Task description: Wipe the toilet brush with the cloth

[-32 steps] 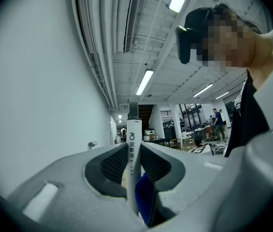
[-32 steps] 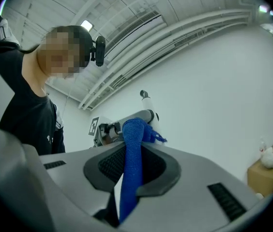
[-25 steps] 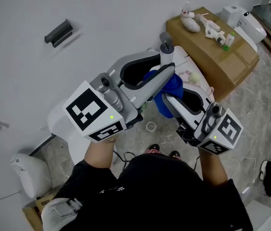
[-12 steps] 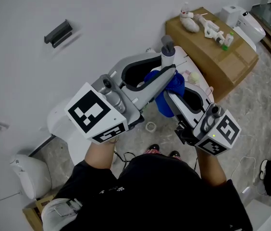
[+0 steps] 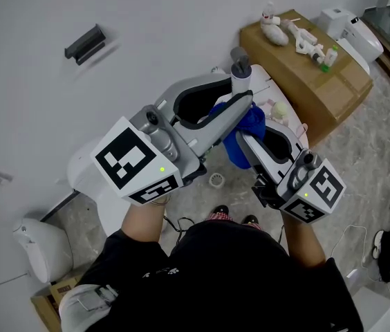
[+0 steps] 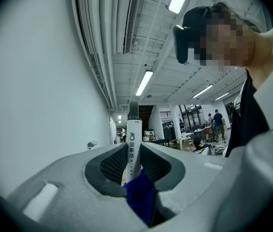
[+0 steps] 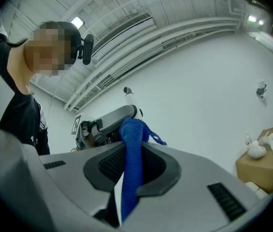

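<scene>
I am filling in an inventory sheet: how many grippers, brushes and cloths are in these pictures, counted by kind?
grippers: 2 (left gripper, right gripper)
toilet brush: 1
blue cloth: 1
Total: 4

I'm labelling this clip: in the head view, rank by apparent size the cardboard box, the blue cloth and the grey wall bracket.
1. cardboard box, clearly largest.
2. blue cloth, only partly showing.
3. grey wall bracket, a little smaller.
</scene>
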`<state>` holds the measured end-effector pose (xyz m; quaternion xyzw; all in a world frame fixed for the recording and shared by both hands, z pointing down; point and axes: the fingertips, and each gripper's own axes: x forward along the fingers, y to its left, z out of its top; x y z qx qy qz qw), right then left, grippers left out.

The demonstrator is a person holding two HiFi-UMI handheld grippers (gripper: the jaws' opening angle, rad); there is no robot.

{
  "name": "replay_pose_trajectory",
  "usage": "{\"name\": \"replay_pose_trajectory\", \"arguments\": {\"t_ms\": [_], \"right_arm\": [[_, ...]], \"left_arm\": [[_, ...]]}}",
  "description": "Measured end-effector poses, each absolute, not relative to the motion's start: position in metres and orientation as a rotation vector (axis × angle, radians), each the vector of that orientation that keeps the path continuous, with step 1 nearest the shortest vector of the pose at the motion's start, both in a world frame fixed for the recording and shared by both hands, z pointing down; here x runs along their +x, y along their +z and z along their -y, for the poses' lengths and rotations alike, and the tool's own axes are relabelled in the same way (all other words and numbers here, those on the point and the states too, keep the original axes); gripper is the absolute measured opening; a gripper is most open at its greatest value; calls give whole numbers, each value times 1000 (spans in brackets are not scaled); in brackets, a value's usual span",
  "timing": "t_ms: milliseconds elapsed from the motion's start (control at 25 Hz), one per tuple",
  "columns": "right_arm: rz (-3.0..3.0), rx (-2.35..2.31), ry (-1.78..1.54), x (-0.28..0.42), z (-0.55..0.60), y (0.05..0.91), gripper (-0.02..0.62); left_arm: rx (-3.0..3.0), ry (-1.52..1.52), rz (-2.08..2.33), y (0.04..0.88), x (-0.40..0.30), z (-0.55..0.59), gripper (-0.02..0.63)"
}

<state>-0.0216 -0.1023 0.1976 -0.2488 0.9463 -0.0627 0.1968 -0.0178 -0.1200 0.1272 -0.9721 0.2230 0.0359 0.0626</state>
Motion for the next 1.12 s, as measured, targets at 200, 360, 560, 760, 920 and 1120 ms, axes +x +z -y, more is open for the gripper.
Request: {"name": "replay_pose_trajectory", "arguments": {"t_ms": [200, 360, 560, 760, 920, 1120], "right_arm": [[-2650, -706, -190, -21, 103, 202, 64], [-2647, -711, -198, -20, 105, 205, 64], [-2646, -717, -207, -20, 105, 208, 64], [-2655, -723, -208, -19, 106, 212, 64], [-2659, -721, -216, -19, 107, 215, 64], [-2661, -726, -220, -19, 107, 217, 64]], "left_arm": [[-2943, 103, -672, 129, -18, 121, 87], [-2947, 98, -668, 131, -17, 123, 87], [-2955, 103, -662, 132, -17, 123, 87], [-2959, 104, -662, 132, -18, 124, 87], [-2954, 105, -663, 132, -17, 124, 87], [-2954, 97, -666, 132, -17, 124, 87]]}}
